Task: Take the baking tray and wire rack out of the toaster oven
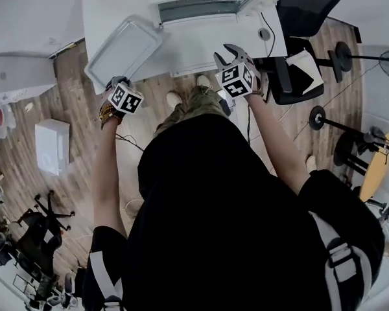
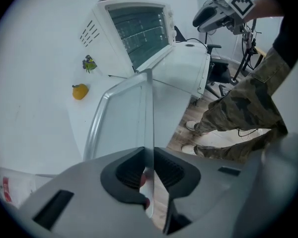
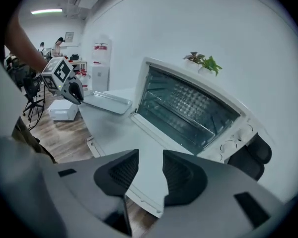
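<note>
The baking tray (image 1: 123, 50) lies on the white table (image 1: 97, 11), left of the toaster oven (image 1: 204, 8). My left gripper (image 1: 117, 81) is shut on the tray's near rim. In the left gripper view the tray (image 2: 121, 118) runs away from the pads of the left gripper (image 2: 149, 172) toward the oven (image 2: 139, 31). The oven door (image 1: 214, 41) hangs open. Inside the oven the wire rack (image 3: 188, 105) sits on its rails. My right gripper (image 1: 230, 52) hovers open over the door's front edge, and in the right gripper view nothing is between the jaws of the right gripper (image 3: 150, 175).
An orange fruit (image 2: 80, 91) and a small green figure (image 2: 89, 63) sit on the table behind the tray. A plant (image 3: 203, 62) stands on the oven. A black office chair (image 1: 298, 63) is to the right, and a white box (image 1: 52, 146) rests on the wooden floor at left.
</note>
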A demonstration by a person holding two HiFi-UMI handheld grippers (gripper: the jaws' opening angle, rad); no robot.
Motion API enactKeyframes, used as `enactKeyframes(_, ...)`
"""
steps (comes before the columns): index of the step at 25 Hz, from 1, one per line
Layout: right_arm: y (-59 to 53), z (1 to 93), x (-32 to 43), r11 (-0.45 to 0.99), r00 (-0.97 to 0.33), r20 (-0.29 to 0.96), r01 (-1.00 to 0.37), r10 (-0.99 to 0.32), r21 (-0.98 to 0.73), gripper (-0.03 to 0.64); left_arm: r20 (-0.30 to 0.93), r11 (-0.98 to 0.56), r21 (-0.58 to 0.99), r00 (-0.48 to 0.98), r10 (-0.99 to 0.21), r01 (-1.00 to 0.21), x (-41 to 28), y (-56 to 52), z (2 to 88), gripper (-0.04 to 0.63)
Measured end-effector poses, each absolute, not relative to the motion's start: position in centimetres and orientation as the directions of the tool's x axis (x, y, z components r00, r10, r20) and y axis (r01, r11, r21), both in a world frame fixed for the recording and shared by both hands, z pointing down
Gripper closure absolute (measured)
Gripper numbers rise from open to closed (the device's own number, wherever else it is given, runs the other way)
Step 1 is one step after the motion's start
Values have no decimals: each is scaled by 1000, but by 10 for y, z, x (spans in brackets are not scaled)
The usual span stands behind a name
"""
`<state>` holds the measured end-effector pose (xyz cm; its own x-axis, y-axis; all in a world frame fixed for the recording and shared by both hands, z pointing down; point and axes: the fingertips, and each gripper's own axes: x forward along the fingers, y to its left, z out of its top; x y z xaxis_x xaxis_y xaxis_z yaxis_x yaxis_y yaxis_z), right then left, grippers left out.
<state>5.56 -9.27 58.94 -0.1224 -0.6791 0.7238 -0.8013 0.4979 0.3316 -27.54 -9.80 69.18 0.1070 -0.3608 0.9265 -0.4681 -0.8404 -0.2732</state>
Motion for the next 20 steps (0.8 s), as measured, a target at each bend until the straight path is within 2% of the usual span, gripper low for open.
enactKeyframes(11, -81, 599, 41, 475, -124, 722, -825, -680, 306, 459, 959, -846, -155, 127, -252, -510, -265, -97, 726, 523)
enactKeyframes(20, -72, 589, 27, 576, -152, 736, -732, -660, 365, 459, 953, -822, -128, 161, -258, -555, -261, -102, 728, 509)
